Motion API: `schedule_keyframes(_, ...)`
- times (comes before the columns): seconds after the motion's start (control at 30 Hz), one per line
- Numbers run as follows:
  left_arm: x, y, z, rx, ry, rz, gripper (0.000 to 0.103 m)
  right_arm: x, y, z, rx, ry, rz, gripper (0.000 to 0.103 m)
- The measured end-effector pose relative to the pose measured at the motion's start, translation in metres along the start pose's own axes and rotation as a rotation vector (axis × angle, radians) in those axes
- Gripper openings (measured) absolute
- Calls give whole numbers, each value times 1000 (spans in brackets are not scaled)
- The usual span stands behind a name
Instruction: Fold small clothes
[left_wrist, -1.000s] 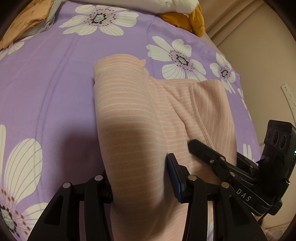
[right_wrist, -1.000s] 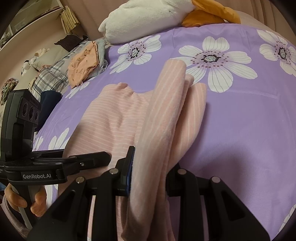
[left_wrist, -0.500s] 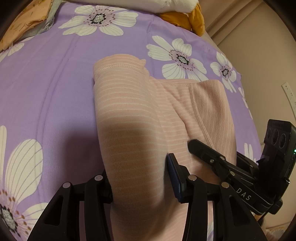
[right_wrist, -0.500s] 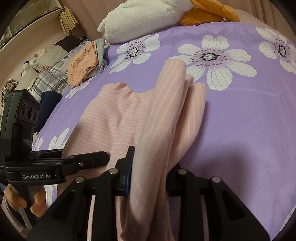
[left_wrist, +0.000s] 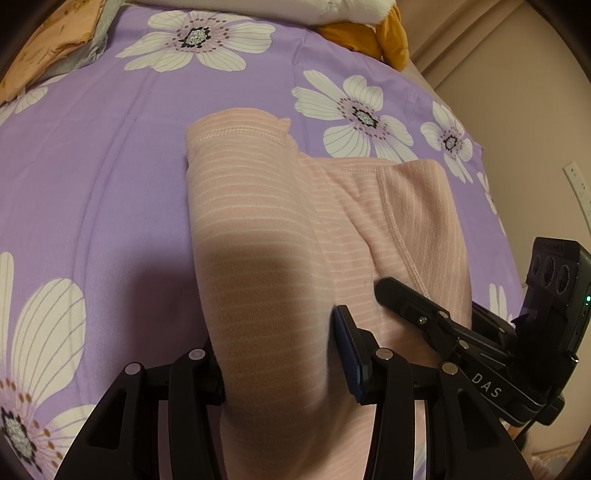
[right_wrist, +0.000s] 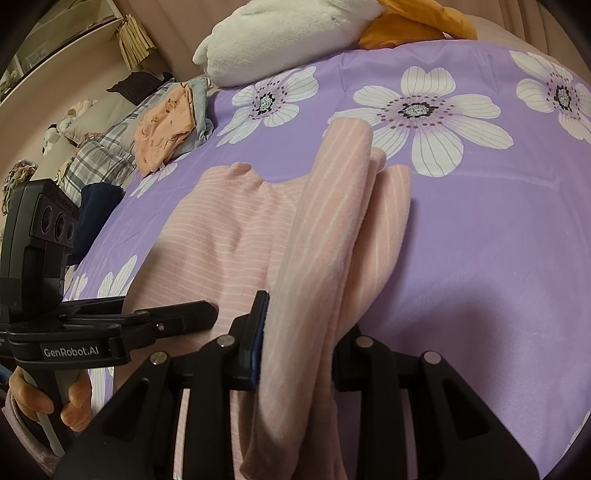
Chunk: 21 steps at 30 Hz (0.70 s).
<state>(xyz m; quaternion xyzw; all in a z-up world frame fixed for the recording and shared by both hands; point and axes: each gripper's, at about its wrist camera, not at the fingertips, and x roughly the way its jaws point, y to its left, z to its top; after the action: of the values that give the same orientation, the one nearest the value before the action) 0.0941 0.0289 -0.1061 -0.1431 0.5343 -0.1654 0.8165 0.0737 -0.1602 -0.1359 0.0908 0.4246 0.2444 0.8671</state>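
Note:
A small pink garment with thin white stripes (left_wrist: 258, 229) lies on the purple flowered bedspread (left_wrist: 92, 166). My left gripper (left_wrist: 280, 354) is shut on its near left part, and the cloth bulges up between the fingers. My right gripper (right_wrist: 299, 350) is shut on the garment's right part (right_wrist: 332, 229), which hangs as a long bunched fold. Each gripper shows in the other's view: the right gripper (left_wrist: 443, 325) at the lower right, the left gripper (right_wrist: 147, 325) at the lower left. The garment's hemmed far edge (right_wrist: 236, 177) rests flat on the bed.
A stack of folded clothes (right_wrist: 166, 125) with an orange piece on top lies at the far left of the bed. A white and orange plush toy (right_wrist: 295, 33) lies at the head. A wall with a socket (left_wrist: 576, 188) stands to the right.
Almost nothing has moved. Both grippers keep their hold on the pink garment, with only a slight shift of the view.

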Motion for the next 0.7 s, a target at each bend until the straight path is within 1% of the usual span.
schedule_keyframes(0.7,0,-1,0,1,0,3,46,0,-2,-2,10,1,7,31)
